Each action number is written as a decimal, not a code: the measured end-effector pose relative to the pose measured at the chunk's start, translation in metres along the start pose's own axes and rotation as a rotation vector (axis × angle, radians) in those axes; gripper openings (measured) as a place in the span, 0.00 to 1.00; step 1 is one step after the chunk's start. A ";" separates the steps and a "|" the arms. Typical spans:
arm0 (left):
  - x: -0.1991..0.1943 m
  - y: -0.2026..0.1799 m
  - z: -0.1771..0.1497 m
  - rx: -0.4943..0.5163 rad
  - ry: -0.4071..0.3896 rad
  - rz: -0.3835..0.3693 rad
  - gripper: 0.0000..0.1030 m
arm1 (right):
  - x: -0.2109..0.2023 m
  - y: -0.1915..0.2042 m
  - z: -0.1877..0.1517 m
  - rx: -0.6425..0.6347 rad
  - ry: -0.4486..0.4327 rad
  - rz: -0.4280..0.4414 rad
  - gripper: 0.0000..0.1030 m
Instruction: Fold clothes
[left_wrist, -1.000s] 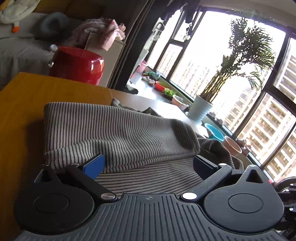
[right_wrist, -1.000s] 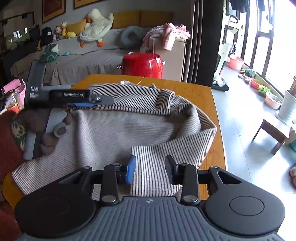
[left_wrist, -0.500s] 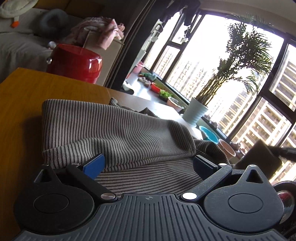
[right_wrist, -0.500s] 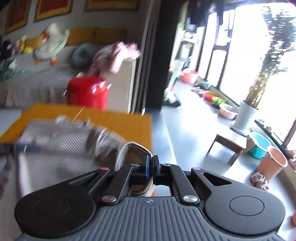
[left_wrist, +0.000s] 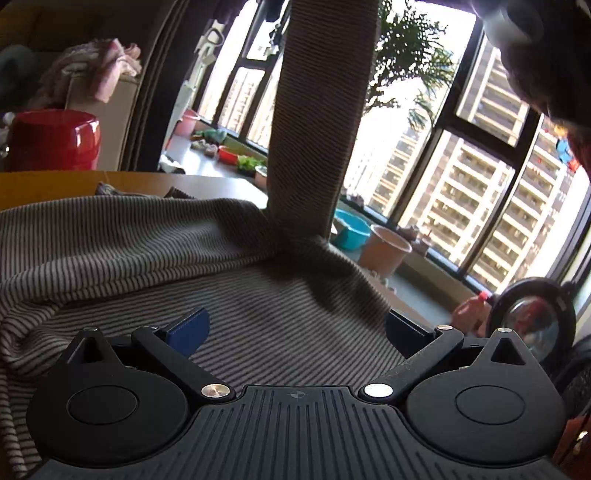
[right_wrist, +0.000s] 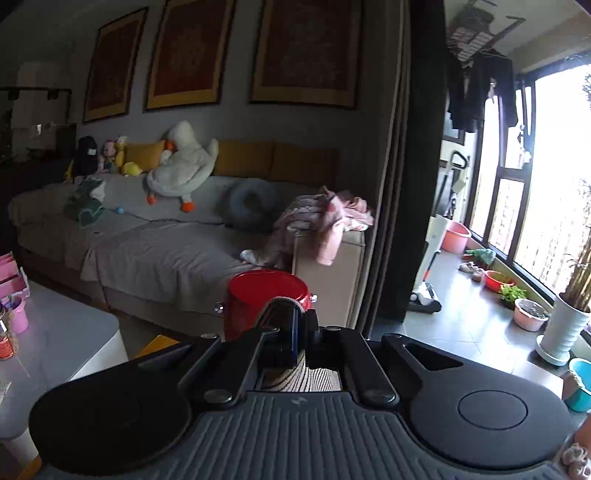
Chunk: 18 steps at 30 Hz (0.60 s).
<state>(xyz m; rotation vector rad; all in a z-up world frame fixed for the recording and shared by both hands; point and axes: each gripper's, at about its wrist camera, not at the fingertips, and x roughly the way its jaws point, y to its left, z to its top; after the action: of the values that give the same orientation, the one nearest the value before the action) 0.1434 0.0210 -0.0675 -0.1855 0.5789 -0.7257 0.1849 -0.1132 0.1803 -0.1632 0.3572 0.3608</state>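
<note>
Daylight from tall windows (left_wrist: 436, 206) flooded a living room where a striped garment (left_wrist: 147, 258) lay spread over a yellow table (left_wrist: 44, 182). One sleeve (left_wrist: 317, 122) of it rose taut out of the top of the left wrist view. The left gripper (left_wrist: 295, 328) rested above the cloth with its jaws spread wide, pressing nothing. The right gripper (right_wrist: 301, 332), raised above the table, was clamped on a fold of the striped fabric. A red pot (right_wrist: 266, 299) and a grey sofa (right_wrist: 166, 251) stood beyond.
</note>
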 end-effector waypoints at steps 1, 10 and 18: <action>0.004 -0.006 -0.003 0.031 0.020 0.014 1.00 | 0.008 0.012 0.001 -0.011 0.011 0.027 0.03; 0.007 0.007 -0.001 -0.039 0.050 0.006 1.00 | 0.054 0.102 -0.001 -0.138 0.074 0.169 0.03; 0.009 0.012 0.000 -0.059 0.062 0.011 1.00 | 0.063 0.102 -0.014 -0.097 0.099 0.264 0.09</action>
<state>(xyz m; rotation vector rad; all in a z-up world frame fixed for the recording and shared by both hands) 0.1551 0.0239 -0.0756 -0.2147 0.6609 -0.7063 0.1979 -0.0017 0.1347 -0.2299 0.4613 0.6326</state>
